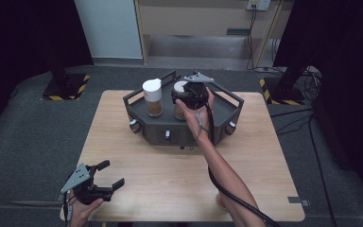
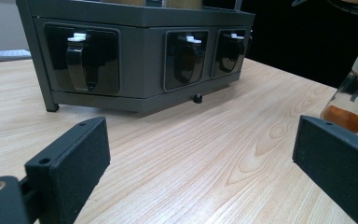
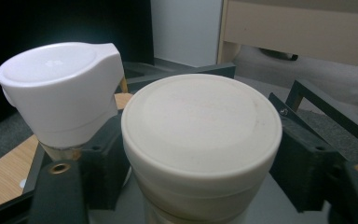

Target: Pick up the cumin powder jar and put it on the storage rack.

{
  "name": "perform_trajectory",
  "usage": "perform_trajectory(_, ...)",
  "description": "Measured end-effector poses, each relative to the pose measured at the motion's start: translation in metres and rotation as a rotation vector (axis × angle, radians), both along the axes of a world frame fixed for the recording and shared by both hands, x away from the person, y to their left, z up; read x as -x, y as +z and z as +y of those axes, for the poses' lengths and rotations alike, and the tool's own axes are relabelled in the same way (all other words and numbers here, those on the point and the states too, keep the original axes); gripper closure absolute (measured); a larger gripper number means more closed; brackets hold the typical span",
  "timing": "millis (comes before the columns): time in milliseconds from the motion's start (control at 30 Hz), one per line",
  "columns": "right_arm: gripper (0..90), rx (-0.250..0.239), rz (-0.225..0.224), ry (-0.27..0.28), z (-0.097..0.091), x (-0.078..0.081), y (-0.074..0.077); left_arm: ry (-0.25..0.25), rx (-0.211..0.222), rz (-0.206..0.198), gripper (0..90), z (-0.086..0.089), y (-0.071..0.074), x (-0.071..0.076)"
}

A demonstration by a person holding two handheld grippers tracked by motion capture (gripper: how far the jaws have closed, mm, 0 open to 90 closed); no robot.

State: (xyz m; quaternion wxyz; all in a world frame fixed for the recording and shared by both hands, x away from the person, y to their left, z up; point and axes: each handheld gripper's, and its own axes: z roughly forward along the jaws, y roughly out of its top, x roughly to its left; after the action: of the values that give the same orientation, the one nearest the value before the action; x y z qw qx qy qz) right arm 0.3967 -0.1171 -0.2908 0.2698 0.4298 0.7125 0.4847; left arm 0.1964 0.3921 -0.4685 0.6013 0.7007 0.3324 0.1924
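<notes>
The counter [image 1: 170, 189] is carrying a dark rack [image 1: 227, 116] at its 12 o'clock end. Two jars are standing on the rack's top: a white-capped jar [image 1: 152, 97] toward 11 o'clock and a cream-lidded jar [image 3: 200, 140] just beside it, toward 12.

The right claw [image 1: 187, 96] is sitting around the cream-lidded jar, a jaw on each side of the lid. In the right gripper view the jaws appear to be pressing on it, though I cannot tell how firmly. The left claw [image 1: 106, 175] is resting at 7 o'clock with its jaws wide apart and nothing between them. A tilted spice bottle [image 2: 354, 98] is lying toward its 2 o'clock.

The risks, as I judge them:
- The grip is sitting high, on the lid. If the lid is loose, it could be coming off while the jar stays behind or drops.
- The two jars are standing nearly touching, so a sideways lift could be knocking the white-capped jar over.
- The rack's rail [image 1: 227, 94] is standing close by, so a low carry could be catching the jar on it.
</notes>
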Motion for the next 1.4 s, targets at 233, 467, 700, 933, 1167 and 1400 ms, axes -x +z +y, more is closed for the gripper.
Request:
perform_trajectory(233,8.3,-0.023,-0.039,0.008,-0.013,0.011,0.01,-0.001,0.001,0.001,3.0,0.0,0.0,0.0)
perform_trajectory(467,6.0,-0.033,-0.082,0.05,-0.033,0.032,0.034,-0.004,-0.004,0.001,3.0,-0.001,0.0,-0.001)
perform_trajectory(700,5.1,-0.029,-0.111,0.137,-0.065,0.053,0.049,-0.004,-0.007,0.003,2.9,-0.002,0.001,-0.001)
perform_trajectory(933,5.2,-0.039,-0.126,0.202,-0.108,0.078,0.051,-0.003,-0.011,0.005,2.7,-0.003,0.001,-0.001)
perform_trajectory(1167,5.8,-0.042,-0.148,0.228,-0.148,0.11,0.037,-0.002,-0.012,0.01,2.5,-0.003,0.001,-0.001)
perform_trajectory(1400,5.8,-0.051,-0.155,0.219,-0.184,0.138,0.021,-0.004,-0.017,0.014,2.3,-0.004,0.002,-0.002)
